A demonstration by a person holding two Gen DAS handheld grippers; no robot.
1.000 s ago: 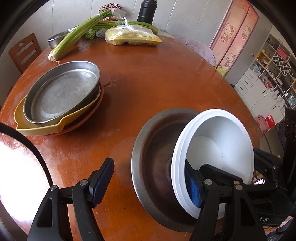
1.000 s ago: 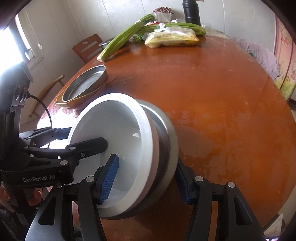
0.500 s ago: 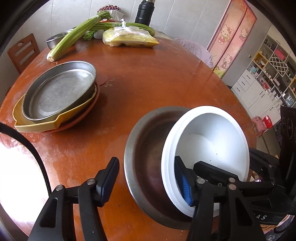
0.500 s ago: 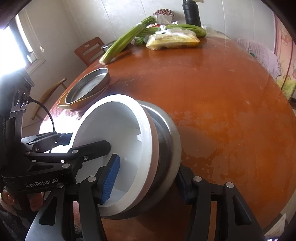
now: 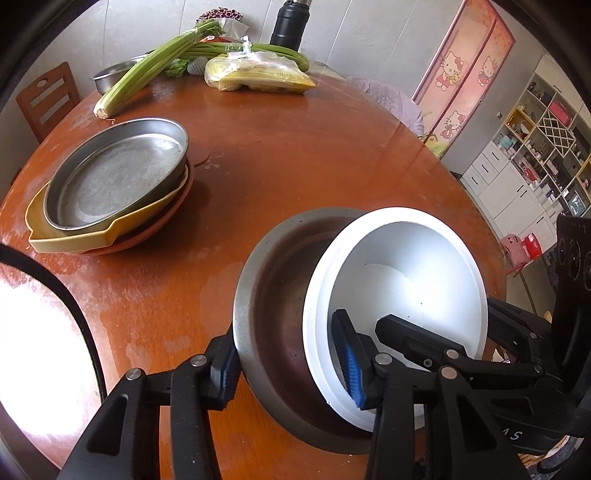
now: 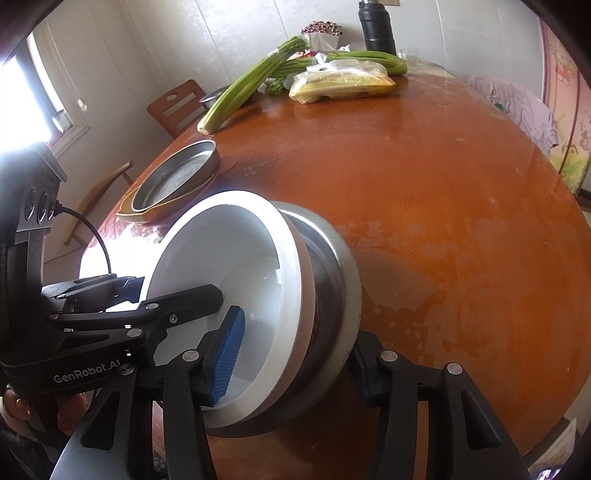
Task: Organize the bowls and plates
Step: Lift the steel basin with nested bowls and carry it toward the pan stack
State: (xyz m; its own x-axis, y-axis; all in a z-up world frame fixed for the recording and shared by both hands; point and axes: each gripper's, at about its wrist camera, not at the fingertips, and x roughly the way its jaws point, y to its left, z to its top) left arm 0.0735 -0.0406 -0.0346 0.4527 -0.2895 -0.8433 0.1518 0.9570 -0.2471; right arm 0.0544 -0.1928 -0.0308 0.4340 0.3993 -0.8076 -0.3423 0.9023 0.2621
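Since a second ago, our left gripper (image 5: 290, 362) has narrowed from a wide spread, and its left pad now meets the outer rim of the steel bowl (image 5: 273, 295) while its right pad sits inside the white bowl (image 5: 406, 273). From the left wrist view, we see the two nested bowls tilted on the round wooden table (image 5: 295, 155), the white one leaning inside the steel one, both rims between our fingers; we cannot tell how firmly the inner pad presses. Our right gripper (image 5: 424, 332) reaches in from the right, one black finger lying inside the white bowl. Well apart to the left stands a stack: a steel pan (image 5: 114, 177) in a yellow dish (image 5: 74, 236) on a reddish plate (image 5: 147, 236). Far across the table lie celery stalks (image 5: 155, 70), a bagged yellow package (image 5: 258, 74) and a black flask (image 5: 290, 26). From the right wrist view, our right gripper (image 6: 291, 350) straddles the same pair, its left pad inside the white bowl (image 6: 229, 258) and its right pad against the outside of the steel bowl (image 6: 340, 273), so both rims are held between the fingers. Our left gripper (image 6: 177, 295) enters from the left, one finger over the white bowl's interior. The pan stack (image 6: 177, 177) sits near the table's (image 6: 443, 184) left edge, with a wooden chair (image 6: 177, 107) behind.
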